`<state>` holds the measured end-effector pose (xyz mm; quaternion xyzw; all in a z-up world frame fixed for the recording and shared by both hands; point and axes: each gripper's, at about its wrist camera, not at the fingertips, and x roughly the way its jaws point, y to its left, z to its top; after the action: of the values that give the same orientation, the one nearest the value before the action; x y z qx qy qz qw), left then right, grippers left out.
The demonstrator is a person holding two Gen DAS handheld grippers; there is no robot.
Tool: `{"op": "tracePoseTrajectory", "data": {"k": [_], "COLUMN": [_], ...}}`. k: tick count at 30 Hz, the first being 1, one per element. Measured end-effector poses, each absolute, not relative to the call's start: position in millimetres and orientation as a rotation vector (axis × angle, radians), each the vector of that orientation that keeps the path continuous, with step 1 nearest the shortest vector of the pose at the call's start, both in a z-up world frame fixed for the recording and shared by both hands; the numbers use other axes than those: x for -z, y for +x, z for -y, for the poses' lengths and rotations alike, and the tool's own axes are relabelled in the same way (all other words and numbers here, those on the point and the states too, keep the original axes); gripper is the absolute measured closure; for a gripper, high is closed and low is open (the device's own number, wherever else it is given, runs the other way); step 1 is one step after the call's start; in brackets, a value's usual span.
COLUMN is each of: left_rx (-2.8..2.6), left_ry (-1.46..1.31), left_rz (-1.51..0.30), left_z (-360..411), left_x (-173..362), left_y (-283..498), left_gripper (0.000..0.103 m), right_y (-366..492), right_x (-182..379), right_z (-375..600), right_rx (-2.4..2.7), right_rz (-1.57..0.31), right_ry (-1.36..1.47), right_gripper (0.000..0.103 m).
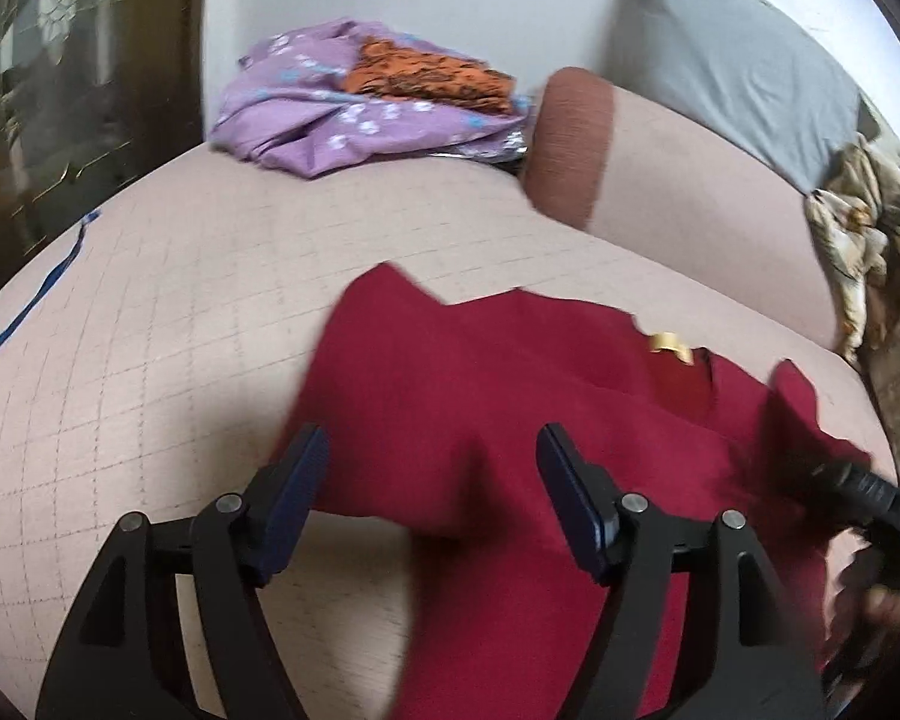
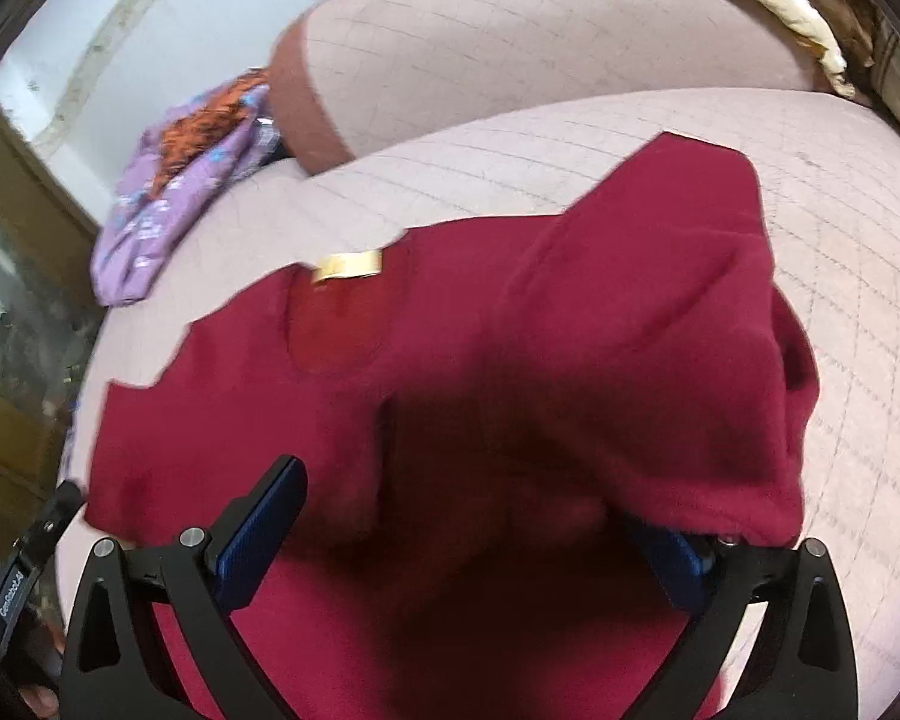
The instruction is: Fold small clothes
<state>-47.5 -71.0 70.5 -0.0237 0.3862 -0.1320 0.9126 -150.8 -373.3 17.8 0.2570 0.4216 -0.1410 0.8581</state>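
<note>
A dark red shirt with a gold neck label lies spread on the pink quilted bed. My left gripper hovers over the shirt's left part, jaws apart, the blue pads not pressing on the cloth. In the right wrist view the red shirt has its right side folded over in a raised hump. My right gripper stands wide over it, and a fold of cloth drapes over its right finger. Each view shows a black part of the other gripper at its edge.
A pile of purple flowered cloth with an orange garment on top lies at the far side by the wall. A pink bolster with a brown end, a grey pillow and a beige flowered cloth lie behind and right.
</note>
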Motion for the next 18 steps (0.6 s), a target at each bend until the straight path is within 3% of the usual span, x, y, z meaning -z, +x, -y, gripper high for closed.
{"op": "tracePoseTrajectory", "data": {"k": [3,6,10,12,18], "left_rx": [0.263,0.25,0.235,0.228,0.181], "left_ry": [-0.037,-0.048,-0.042,-0.046,-0.055], "left_rz": [-0.788,-0.754,-0.75,-0.759,-0.75], "left_z": [67.5,66.4,63.6,60.1,48.0], "left_x": [-69.8,-75.4,-74.3,-72.4,-68.5], "left_y": [-44.8,-45.1,-41.8,-40.5,-31.7], "left_gripper": [0.032,0.032,0.032,0.032,0.032], "right_y": [-164.0,-198.1,-210.4,-197.4,-126.7], "right_x": [-27.1,-40.2,-56.8,-62.4,-30.2], "right_z": [407.6,447.9,426.4,398.7,333.9], "right_rx": [0.461,0.686,0.554,0.418,0.256], "right_rz": [-0.838,-0.763,-0.73,-0.741,-0.883], "right_ry": [0.55,0.594,0.588,0.548,0.36], "right_gripper": [0.02,0.02,0.017,0.011,0.014]}}
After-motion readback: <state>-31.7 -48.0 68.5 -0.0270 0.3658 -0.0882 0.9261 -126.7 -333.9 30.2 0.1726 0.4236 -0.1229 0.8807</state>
